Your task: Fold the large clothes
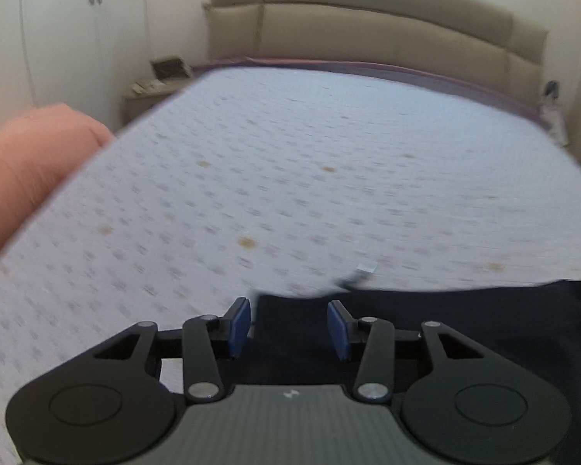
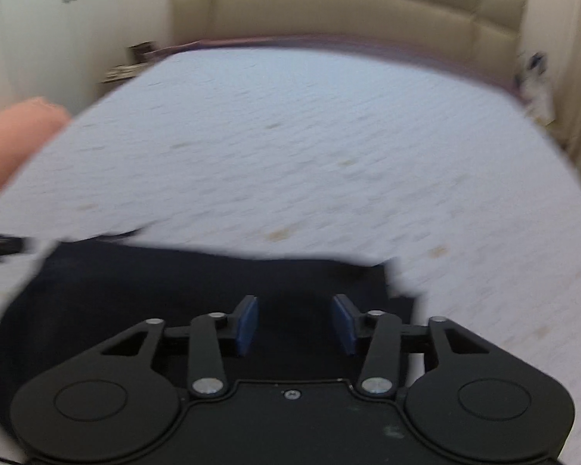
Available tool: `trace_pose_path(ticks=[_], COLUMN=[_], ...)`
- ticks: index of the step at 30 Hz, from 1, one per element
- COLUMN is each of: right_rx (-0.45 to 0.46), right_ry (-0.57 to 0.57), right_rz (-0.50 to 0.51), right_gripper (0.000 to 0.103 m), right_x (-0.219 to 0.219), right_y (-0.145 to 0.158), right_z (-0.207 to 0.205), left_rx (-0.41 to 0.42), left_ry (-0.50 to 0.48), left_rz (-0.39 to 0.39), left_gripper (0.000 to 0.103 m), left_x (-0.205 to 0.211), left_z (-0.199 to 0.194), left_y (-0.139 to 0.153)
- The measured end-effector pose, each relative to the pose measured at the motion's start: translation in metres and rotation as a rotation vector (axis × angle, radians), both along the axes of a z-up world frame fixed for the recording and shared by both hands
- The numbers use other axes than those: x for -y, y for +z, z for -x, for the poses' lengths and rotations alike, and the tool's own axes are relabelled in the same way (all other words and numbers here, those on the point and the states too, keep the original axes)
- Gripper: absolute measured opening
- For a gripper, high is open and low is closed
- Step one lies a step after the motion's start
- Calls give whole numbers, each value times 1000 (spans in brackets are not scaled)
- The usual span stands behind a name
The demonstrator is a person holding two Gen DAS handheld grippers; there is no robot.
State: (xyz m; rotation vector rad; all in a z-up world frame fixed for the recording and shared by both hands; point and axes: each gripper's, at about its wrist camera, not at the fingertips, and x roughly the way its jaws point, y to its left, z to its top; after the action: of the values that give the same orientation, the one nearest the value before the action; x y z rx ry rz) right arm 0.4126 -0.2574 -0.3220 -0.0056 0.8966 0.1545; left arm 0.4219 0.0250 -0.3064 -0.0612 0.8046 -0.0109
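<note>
A dark navy garment (image 1: 464, 321) lies flat on the white patterned bed sheet (image 1: 290, 174). In the left wrist view its far edge runs across the lower right, with a small white tag (image 1: 366, 267) near it. My left gripper (image 1: 288, 327) is open over the garment's left corner, blue pads apart with nothing between them. In the right wrist view the garment (image 2: 174, 290) fills the lower left, and my right gripper (image 2: 295, 323) is open above its right part, close to its right edge. Both views are motion-blurred.
A beige padded headboard (image 1: 368, 27) stands at the far end of the bed. A pink rolled cushion (image 1: 31, 162) lies off the bed's left side. A nightstand (image 1: 151, 89) and white wardrobe (image 1: 77, 31) stand at the far left. A dark object (image 2: 0, 246) lies at the left.
</note>
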Motion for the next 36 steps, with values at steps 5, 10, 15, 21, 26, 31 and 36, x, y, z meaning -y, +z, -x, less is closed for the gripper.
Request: trace_pose_path(ticks=[5,10,15,21,26,31,36], right_rx=[-110,-148,-193,-75,-140,-129,-139], right_ry=[64,40,30,95,97,126,111], right_rz=[-130,-7,-11,-30,33,76,17], right_gripper=[19,10,14,18,18,20,19], right_x=[-59,-88,-86,-97,-106,-117,-112], right_y=[-44,-125,-103,-53,-116,-115,-117], right_z=[15,6,-4,19,17,16,16], left_rx=[-156,-145,-146,-185,-279,-282,-180], left_ry=[-25,-17,33,203,300,358,364], left_rz=[150,75,172,210,363,611,712], left_gripper=[28,29,32,64,70,72,74], left_x=[26,37,7,-52,-82,-93,-91], left_z=[44,62,94,165,184,190,176], left_y=[-32,-73,-43,-24,-57,-98,-106])
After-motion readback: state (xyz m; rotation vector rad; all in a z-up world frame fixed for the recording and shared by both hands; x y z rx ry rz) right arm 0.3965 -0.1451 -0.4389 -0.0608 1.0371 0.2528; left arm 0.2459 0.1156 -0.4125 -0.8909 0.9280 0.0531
